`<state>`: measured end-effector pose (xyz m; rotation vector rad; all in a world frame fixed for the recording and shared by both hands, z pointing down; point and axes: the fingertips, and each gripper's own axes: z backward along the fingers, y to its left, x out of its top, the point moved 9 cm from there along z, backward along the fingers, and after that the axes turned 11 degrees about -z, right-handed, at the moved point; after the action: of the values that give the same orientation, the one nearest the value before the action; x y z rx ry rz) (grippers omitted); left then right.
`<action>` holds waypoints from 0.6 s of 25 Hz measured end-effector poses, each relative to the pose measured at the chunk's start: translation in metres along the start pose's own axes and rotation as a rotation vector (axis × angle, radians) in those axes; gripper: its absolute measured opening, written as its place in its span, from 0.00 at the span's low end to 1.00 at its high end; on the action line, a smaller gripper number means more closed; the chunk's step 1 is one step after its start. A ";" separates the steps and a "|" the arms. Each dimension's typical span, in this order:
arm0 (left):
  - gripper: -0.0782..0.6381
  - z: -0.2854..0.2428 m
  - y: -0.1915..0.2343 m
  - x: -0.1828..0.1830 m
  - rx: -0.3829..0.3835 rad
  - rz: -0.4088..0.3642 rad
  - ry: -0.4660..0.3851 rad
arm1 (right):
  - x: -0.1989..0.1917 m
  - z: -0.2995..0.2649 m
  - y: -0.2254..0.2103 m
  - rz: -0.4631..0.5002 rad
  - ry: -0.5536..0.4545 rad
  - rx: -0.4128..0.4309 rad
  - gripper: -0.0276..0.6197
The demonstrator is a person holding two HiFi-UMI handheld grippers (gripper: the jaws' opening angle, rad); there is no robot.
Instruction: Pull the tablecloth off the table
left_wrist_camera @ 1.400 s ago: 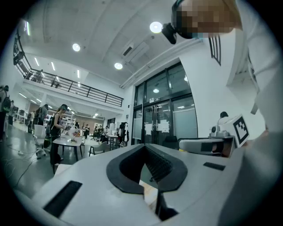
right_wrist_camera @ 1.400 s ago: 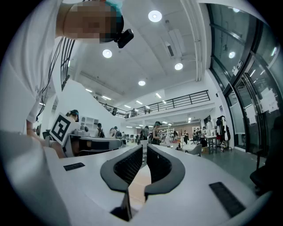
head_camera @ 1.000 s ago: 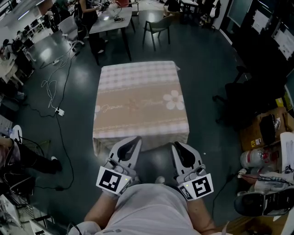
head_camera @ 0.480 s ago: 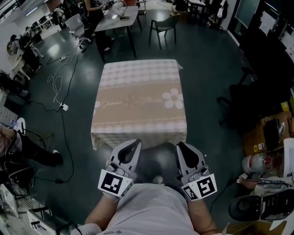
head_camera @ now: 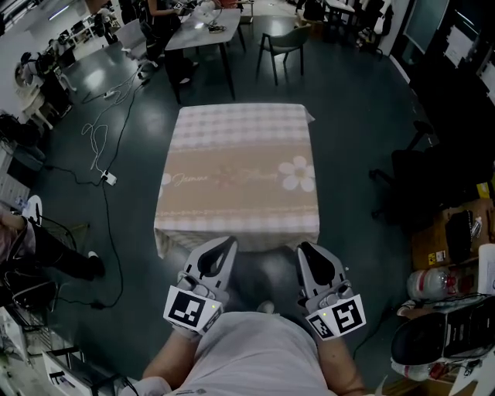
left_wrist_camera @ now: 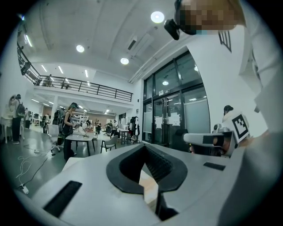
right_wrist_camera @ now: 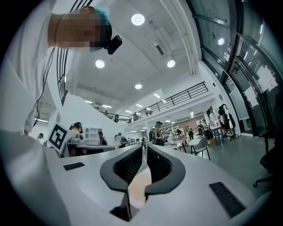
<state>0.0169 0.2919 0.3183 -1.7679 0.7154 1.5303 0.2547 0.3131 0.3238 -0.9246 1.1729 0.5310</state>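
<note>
A small table is covered by a beige and pink checked tablecloth (head_camera: 236, 178) with a white flower print, in the middle of the head view. Its near hem hangs just beyond my two grippers. My left gripper (head_camera: 225, 244) points at the hem's left part and is shut with nothing in it. My right gripper (head_camera: 307, 249) points at the hem's right part, its jaws together and empty. Neither touches the cloth. In the left gripper view the left gripper (left_wrist_camera: 144, 148) shows pads meeting; in the right gripper view the right gripper (right_wrist_camera: 145, 149) shows only a thin slit.
A grey chair (head_camera: 283, 40) and a long desk (head_camera: 203, 22) with people stand beyond the table. Cables (head_camera: 99, 135) trail over the dark floor at left. A black office chair (head_camera: 418, 182) and a cluttered bench (head_camera: 452, 255) stand at right. A person's leg (head_camera: 54, 259) lies at left.
The head view has drifted slightly, so the table sits a little further right. Both grippers stay shut at the near hem, about where they were.
</note>
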 end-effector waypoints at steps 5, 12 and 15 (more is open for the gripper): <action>0.12 -0.020 0.041 -0.005 -0.004 0.023 -0.005 | -0.003 -0.041 -0.006 0.004 0.023 -0.012 0.11; 0.12 -0.043 0.124 -0.016 0.000 0.058 -0.017 | -0.005 -0.117 -0.012 0.024 0.044 -0.038 0.11; 0.12 -0.052 0.162 -0.027 0.011 0.068 -0.006 | -0.009 -0.152 -0.008 0.032 0.049 -0.041 0.11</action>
<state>-0.0811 0.1510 0.3264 -1.7467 0.7871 1.5726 0.1757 0.1825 0.3203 -0.9594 1.2269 0.5628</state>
